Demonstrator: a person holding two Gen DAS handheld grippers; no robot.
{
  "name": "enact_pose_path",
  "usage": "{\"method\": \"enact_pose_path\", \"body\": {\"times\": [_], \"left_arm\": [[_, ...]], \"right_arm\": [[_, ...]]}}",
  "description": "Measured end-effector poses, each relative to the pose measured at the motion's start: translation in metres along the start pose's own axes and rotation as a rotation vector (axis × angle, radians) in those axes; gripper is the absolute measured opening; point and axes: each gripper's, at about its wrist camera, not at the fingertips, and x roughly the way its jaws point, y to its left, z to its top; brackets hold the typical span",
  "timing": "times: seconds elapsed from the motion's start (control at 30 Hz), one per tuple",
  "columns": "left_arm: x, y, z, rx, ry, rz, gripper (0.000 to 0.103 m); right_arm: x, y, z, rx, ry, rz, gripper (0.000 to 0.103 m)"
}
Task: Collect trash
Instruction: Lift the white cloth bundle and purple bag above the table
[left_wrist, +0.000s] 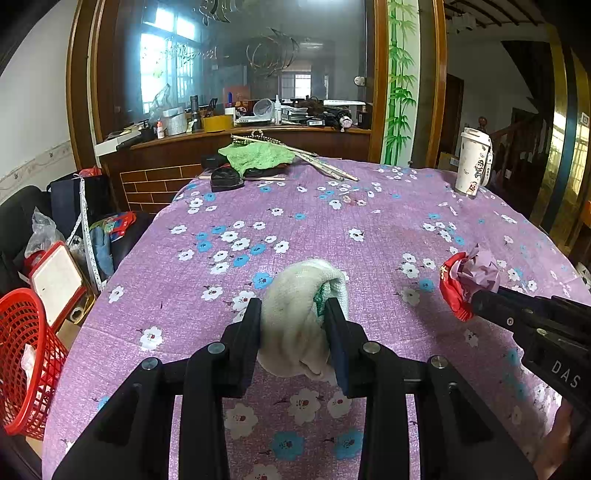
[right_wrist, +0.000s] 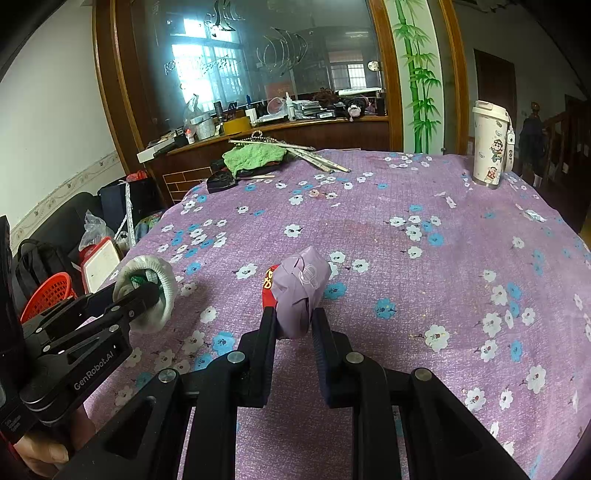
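Left tool (left_wrist: 293, 314) pinches a white crumpled wad (left_wrist: 299, 295); right tool (right_wrist: 293, 317) pinches a purple-and-red wad (right_wrist: 301, 291), both above the floral counter (right_wrist: 406, 258). Open cloth lies ahead; a red basket (left_wrist: 22, 354) sits past its left edge.

White crumpled wad (left_wrist: 299, 317), soft and cloth-like, a green scrap tucked in its fold; pinched between my left jaws, bulging out ahead of them and hanging a little below. Purple crumpled paper ball (right_wrist: 301, 295) with a red wrapper (right_wrist: 269, 286) pressed against its left side; clamped between my right jaws, standing upright beyond the tips.
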Motion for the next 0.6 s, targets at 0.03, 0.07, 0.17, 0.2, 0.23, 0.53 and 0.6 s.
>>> {"method": "enact_pose_path", "body": {"times": [0.03,0.07,0.17,0.2,0.23,0.53,0.6], "left_arm": [[0.0,0.0,0.0,0.0,0.0,-0.001,0.033],[0.0,0.0,0.0,0.0,0.0,-0.001,0.033],[0.0,-0.001,0.0,0.0,-0.001,-0.002,0.033],[0.0,0.0,0.0,0.0,-0.003,-0.003,0.033],[0.0,-0.001,0.001,0.0,-0.003,-0.002,0.033],[-0.023,-0.001,0.007,-0.003,-0.01,-0.016,0.033],[-0.036,0.002,0.009,0.004,-0.03,-0.014,0.033]], "right_arm": [[0.0,0.0,0.0,0.0,0.0,0.0,0.021],[0.0,0.0,0.0,-0.001,0.001,0.0,0.021],[0.0,0.0,0.0,-0.001,-0.001,0.0,0.021],[0.0,0.0,0.0,-0.001,-0.001,0.0,0.021],[0.0,0.0,0.0,-0.001,-0.001,0.0,0.021],[0.001,-0.001,0.004,0.025,0.008,0.009,0.021],[-0.004,0.003,0.005,0.023,0.007,0.011,0.021]]}}
